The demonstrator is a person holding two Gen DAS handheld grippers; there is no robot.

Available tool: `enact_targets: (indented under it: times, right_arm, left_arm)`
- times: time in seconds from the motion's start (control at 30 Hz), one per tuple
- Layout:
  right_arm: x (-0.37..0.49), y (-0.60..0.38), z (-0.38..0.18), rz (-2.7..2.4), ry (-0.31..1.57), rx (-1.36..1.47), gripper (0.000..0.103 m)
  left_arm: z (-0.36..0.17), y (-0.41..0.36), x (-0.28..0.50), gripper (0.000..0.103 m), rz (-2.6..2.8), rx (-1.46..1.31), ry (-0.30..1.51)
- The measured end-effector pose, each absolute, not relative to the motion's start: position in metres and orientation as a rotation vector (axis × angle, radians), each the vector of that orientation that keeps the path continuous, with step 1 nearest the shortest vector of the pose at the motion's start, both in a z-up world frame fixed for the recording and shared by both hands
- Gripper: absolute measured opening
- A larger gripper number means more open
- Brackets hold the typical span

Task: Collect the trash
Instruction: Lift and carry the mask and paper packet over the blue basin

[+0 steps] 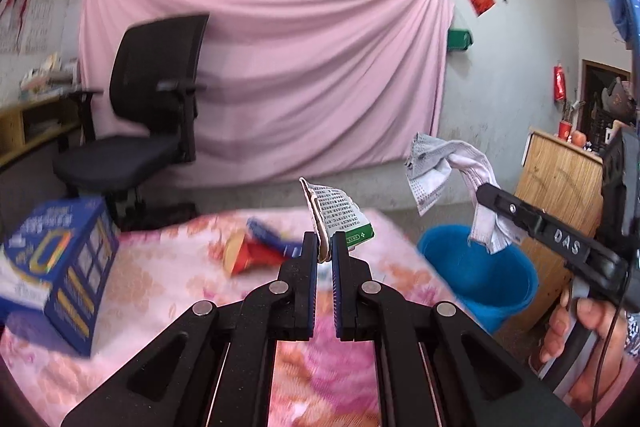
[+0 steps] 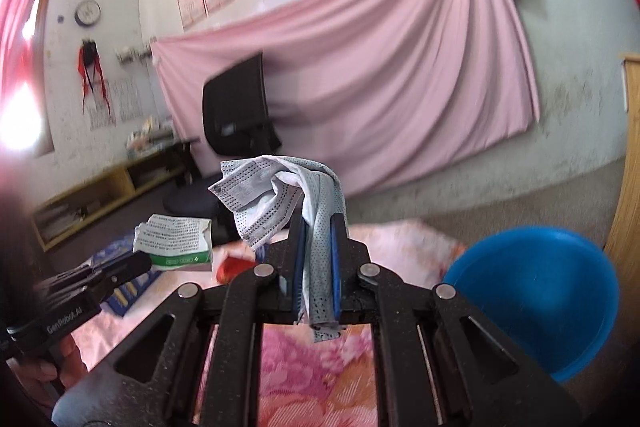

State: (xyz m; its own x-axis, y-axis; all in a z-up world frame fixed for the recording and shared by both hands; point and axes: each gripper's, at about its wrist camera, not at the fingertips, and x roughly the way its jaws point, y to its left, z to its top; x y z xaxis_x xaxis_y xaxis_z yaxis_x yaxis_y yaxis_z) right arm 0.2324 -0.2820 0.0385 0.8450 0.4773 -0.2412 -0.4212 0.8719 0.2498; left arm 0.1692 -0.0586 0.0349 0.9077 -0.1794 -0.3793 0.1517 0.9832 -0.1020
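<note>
While left jaws pinch a flattened carton (image 1: 340, 217), right jaws clamp a face mask (image 2: 280, 195).

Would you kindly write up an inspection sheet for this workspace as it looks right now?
Surface: pink floral cloth covers it.
Job's things: blue bucket stands at the right edge; flattened green-and-white carton; crumpled face mask.
Clutter: blue box and a red-and-blue wrapper lie on the cloth.
Grippers: left hand-held gripper shut on the carton; right hand-held gripper shut on the mask, held near the bucket.
Cables: thin dark cable by the person's hand.
Surroundings: black office chair, pink sheet hung on the wall.
</note>
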Motion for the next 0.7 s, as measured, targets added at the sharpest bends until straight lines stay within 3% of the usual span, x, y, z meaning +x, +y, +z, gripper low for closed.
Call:
enact_targets:
  times: [0.37, 0.7]
  right_arm:
    - [0.197, -0.334, 0.07, 0.29, -0.013, 0.268, 0.035]
    - [0.196, -0.391, 0.062, 0.055, -0.021, 0.293, 0.035]
  left_arm:
    - [0.078, -0.126, 0.186, 0.005, -0.292, 0.03, 0.161]
    - [0.068, -0.203, 0.221, 0.005, -0.427, 0.036, 0.15]
